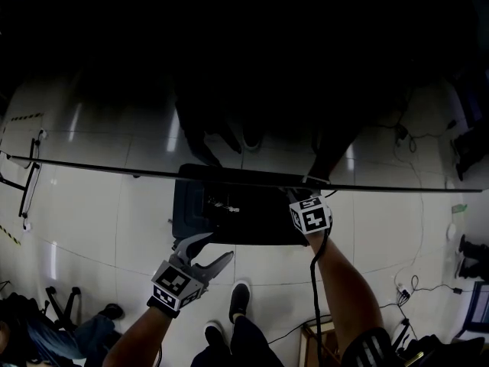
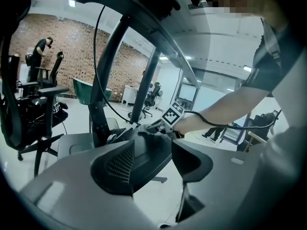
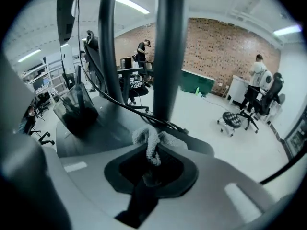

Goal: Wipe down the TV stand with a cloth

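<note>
Two jaws of the right gripper [image 3: 149, 163] are together on the cloth [image 3: 145, 137]. I read a pale, knobbly twist of it pinched between the pads, with the loose end bunched just past the tips. That bunch hangs over the grey shelf of the TV stand [image 3: 96, 128], near the foot of the upright pole [image 3: 168, 51] and just beside a run of black cables [image 3: 120, 104]. I cannot tell whether the cloth touches the shelf. In the head view the right gripper sits at the far right corner of the dark shelf.

Left gripper [image 2: 153, 150]: jaws apart, nothing between them, held just off the shelf's near edge. Through the gap I see the right gripper's marker cube [image 2: 172, 115].

Surface: one clear container [image 3: 76, 107] with dark contents stands toward the shelf's left edge.

Room: glossy white tiled floor [image 1: 92, 205], a brick wall [image 3: 225, 42] at the back, an office chair [image 3: 235, 119] on the open floor, and a person [image 3: 256, 80] standing near that wall.
</note>
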{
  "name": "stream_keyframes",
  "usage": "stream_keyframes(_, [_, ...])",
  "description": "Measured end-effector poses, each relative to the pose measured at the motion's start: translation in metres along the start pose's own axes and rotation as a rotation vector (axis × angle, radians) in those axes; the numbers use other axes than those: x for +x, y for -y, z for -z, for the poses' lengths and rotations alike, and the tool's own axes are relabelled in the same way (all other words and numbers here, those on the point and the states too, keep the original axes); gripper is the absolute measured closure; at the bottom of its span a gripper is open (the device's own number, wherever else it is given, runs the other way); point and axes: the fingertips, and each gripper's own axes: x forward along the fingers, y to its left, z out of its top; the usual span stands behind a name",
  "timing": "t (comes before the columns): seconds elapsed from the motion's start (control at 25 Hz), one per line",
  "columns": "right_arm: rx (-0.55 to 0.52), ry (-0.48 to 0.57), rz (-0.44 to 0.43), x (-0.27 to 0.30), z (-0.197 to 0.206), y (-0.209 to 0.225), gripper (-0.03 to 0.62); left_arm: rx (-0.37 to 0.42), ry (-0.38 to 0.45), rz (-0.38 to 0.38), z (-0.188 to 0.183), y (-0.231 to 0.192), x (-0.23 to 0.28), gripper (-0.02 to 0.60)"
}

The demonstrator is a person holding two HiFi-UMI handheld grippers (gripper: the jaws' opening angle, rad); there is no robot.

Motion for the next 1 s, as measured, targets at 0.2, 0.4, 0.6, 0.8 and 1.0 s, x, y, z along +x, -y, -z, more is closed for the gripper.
stream_keyframes(0.2, [0.041,-0.048,0.090,-0.021,0.027,0.046,0.548,0.004,-0.020,0.005,0.007,0.007,-0.006,0.315])
stream_keyframes(0.4, [0.041,0.015,0.052,-0.030,0.013,0.021,0.548,0.006,-0.014,0.006,0.008,0.011,-0.011,0.315])
stream_keyframes(0.6, [-0.008,0.068,-0.124,-0.020,-0.017,-0.085,0.548,0.008,-0.001,-0.002,0.003,0.020,-0.022,0.314])
stream_keyframes(0.8, [-0.033,0.045,-0.224,0.001,-0.022,-0.157,0.548,0.008,0.001,-0.006,-0.001,0.028,-0.031,0.314])
stream_keyframes(1.0, [-0.048,0.023,-0.202,0.001,-0.011,-0.149,0.548,0.003,0.001,-0.022,0.004,0.023,-0.042,0.315])
